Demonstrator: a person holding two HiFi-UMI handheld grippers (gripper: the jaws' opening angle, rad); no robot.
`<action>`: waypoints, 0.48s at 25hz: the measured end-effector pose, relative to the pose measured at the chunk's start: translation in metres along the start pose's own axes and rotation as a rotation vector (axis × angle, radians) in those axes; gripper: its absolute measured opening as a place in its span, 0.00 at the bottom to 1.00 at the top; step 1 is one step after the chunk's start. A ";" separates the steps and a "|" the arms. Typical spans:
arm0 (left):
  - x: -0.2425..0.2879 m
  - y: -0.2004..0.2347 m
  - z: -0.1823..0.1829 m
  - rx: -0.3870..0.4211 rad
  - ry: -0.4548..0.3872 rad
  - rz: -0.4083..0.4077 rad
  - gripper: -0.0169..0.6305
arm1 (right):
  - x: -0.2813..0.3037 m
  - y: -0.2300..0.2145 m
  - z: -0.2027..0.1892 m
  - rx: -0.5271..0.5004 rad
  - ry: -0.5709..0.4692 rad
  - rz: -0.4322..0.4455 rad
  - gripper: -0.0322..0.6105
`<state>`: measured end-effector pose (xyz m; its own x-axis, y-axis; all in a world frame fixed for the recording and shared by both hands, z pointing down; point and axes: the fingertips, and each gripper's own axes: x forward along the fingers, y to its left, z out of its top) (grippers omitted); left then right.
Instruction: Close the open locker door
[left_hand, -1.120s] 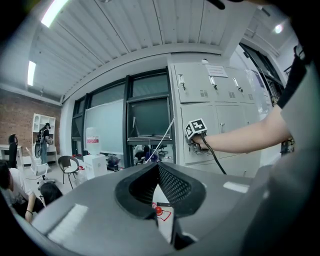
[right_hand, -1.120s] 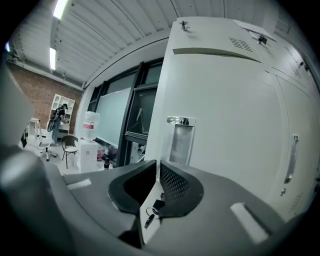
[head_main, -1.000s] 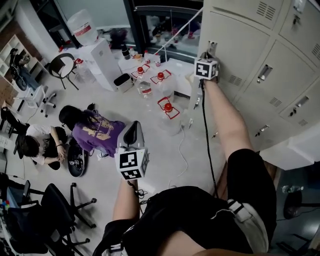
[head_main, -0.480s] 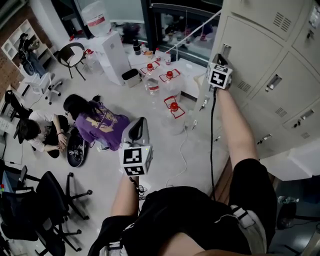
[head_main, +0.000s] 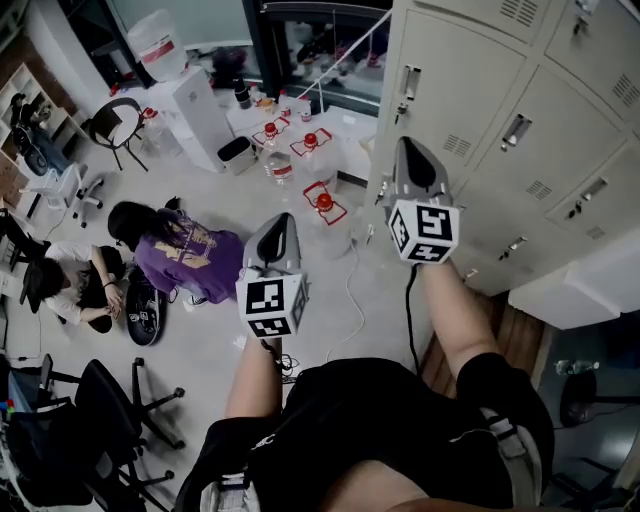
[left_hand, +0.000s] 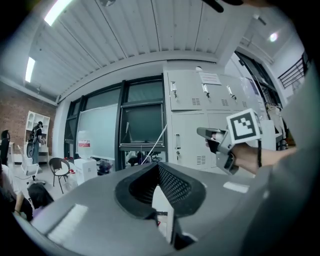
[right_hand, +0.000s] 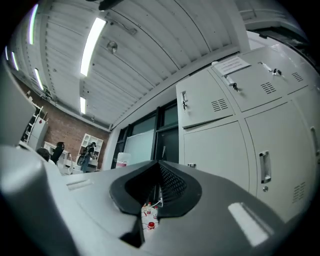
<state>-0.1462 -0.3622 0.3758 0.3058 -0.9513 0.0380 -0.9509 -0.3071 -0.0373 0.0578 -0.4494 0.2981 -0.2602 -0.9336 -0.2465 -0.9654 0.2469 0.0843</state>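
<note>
The beige lockers (head_main: 520, 150) fill the upper right of the head view, and every door there lies flush. The nearest door (head_main: 445, 100) carries a metal handle (head_main: 407, 82). My right gripper (head_main: 412, 150) hangs in front of that door, apart from it, jaws shut with nothing between them. In the right gripper view the lockers (right_hand: 220, 145) stand to the right of the shut right gripper (right_hand: 156, 187). My left gripper (head_main: 272, 222) is held over the floor, left of the lockers, shut and empty. The left gripper view shows the left gripper (left_hand: 160, 172) and the right gripper (left_hand: 209, 134) before the lockers (left_hand: 192, 125).
Two people (head_main: 175, 255) sit on the floor at the left beside a black office chair (head_main: 110, 410). Red-capped water bottles (head_main: 322, 205) and a white dispenser (head_main: 190, 110) stand near the windows. A cable (head_main: 350, 300) trails across the floor by the locker base.
My right gripper has drawn back from the locker door's handle toward my body, and its jaws have come together. The left gripper has stayed about where it was.
</note>
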 end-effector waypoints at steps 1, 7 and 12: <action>0.001 -0.007 0.001 0.000 -0.004 -0.010 0.03 | -0.016 0.005 -0.004 0.005 0.008 0.005 0.06; 0.002 -0.048 -0.002 0.004 -0.010 -0.062 0.03 | -0.089 0.025 -0.037 0.053 0.093 0.038 0.06; -0.003 -0.075 -0.002 0.008 -0.012 -0.090 0.03 | -0.111 0.022 -0.043 0.073 0.125 0.048 0.06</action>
<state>-0.0759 -0.3364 0.3801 0.3910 -0.9199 0.0295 -0.9190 -0.3919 -0.0419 0.0661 -0.3520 0.3688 -0.3060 -0.9443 -0.1212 -0.9519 0.3057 0.0215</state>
